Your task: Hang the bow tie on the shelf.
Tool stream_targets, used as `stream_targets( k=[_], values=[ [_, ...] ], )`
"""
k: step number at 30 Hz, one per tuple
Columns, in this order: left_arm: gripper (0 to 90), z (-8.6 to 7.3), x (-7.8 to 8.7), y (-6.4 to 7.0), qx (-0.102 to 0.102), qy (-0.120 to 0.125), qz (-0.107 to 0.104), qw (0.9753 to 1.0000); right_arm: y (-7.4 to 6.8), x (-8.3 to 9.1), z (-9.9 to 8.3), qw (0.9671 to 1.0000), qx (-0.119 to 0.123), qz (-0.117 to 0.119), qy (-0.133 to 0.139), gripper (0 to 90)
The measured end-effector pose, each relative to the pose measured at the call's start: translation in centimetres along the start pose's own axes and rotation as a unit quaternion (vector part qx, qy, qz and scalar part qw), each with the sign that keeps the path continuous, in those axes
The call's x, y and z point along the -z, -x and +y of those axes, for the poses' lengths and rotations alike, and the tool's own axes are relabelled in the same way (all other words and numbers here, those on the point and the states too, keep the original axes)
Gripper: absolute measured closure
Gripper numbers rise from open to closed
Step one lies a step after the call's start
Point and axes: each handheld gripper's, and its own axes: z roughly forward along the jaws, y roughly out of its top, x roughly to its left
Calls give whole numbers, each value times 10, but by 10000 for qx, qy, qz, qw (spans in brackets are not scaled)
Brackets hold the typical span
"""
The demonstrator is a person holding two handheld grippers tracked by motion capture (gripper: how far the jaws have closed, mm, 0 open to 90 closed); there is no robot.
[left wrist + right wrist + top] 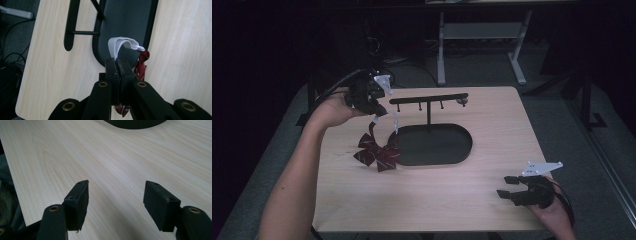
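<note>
Up at the far left of the wooden table (422, 200), the left gripper (379, 111) is held above the surface by the person's left hand (332, 107), its jaws pressed together on a white strap (120, 45). That strap loops up out of the pinched jaws in the left gripper view and runs down to a dark red bow with thin pale stripes (378, 155), which hangs below the gripper; from the high view its lower folds appear to reach the tabletop just beside the left edge of the black oval tray (437, 145), though whether they rest on it or hang just clear cannot be told. From the tray rises a thin post carrying a black crossbar (429, 98) with small pegs hanging beneath it, and the bar's left end lies near the left gripper without touching it. Well apart, at the near right corner of the table, the right gripper (508, 187) sits low in the person's right hand (557, 210), its jaws spread wide with nothing between them but bare wood, pointing toward the tray, whose dark rim shows at the top of the right gripper view (135, 123).
</note>
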Motion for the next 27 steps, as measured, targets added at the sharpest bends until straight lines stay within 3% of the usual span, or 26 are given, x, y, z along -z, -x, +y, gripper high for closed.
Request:
stream_targets(
  k=[7, 8, 27],
  values=[
    [888, 6, -1, -9, -36, -68, -6, 10000, 1, 1, 0, 10000, -55, 2, 3, 365],
    [888, 6, -2, -9, 47, -15, -5, 10000, 1, 1, 0, 10000, -31, 6, 17, 365],
    [887, 25, -14, -32, 191, -62, -40, 9998, 1, 0, 0, 10000, -50, 50, -5, 365]
  ],
)
